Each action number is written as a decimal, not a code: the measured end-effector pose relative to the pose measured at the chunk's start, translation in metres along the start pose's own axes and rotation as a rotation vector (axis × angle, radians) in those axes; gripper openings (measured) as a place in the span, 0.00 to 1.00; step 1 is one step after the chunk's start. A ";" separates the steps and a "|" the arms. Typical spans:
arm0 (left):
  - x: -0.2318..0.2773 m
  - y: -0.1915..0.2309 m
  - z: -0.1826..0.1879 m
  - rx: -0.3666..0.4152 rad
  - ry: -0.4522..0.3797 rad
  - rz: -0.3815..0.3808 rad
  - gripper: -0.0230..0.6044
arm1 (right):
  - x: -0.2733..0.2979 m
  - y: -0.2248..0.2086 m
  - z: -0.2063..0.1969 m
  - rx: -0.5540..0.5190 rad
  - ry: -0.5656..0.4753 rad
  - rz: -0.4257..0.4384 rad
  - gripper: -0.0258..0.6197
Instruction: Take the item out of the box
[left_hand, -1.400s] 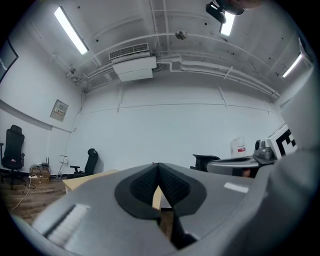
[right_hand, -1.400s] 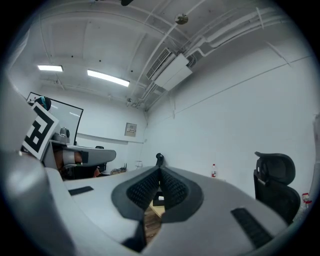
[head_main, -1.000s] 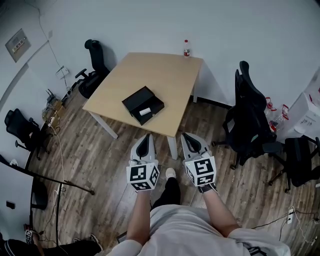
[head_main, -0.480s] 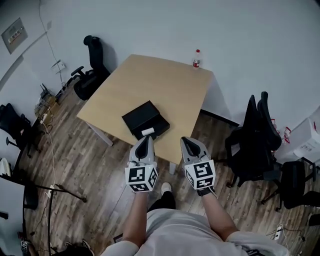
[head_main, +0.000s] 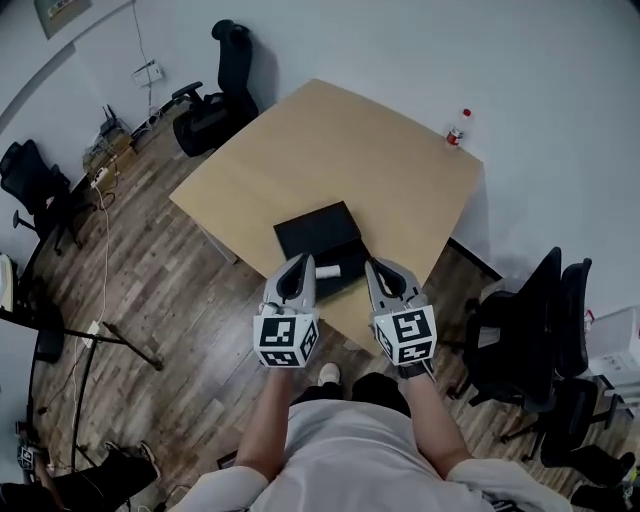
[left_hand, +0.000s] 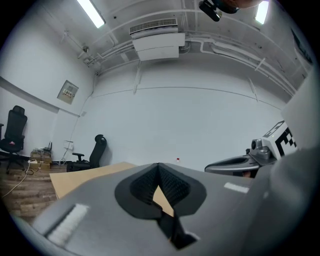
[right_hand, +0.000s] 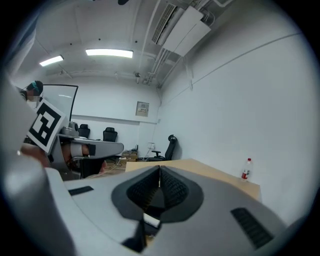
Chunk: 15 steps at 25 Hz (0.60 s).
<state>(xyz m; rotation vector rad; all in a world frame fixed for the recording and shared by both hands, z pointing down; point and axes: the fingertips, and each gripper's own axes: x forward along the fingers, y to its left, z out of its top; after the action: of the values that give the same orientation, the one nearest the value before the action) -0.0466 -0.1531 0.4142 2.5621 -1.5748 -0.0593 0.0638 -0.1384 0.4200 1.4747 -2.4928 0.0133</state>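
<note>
Both grippers have come much closer to the table (head_main: 340, 150) than one second ago, and the black box (head_main: 316, 228) now lies directly in front of their tips. This box stands open near the table edge that is on the person's side. It shows two halves: the farther half looks flat and dark, and the nearer half holds a small white item (head_main: 328, 271), still lying inside. The left gripper (head_main: 301, 259) has its jaws closed together with nothing between them, its tip at the near left edge of the box. The right gripper (head_main: 370, 265) is closed and empty too, just right of the item. A bottle (head_main: 456, 128) stands at the far table corner, well apart from the box.
</note>
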 end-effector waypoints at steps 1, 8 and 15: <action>0.003 0.010 -0.002 -0.005 0.007 0.010 0.05 | 0.009 0.003 -0.001 -0.007 0.012 0.017 0.06; 0.039 0.037 -0.031 -0.014 0.051 0.073 0.05 | 0.060 -0.001 -0.029 -0.041 0.090 0.146 0.06; 0.073 0.052 -0.068 -0.027 0.112 0.107 0.05 | 0.114 -0.002 -0.074 -0.074 0.212 0.284 0.06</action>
<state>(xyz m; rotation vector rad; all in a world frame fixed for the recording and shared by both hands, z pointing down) -0.0524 -0.2353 0.4908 2.4104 -1.6543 0.0717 0.0283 -0.2282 0.5155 1.0226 -2.4750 0.1199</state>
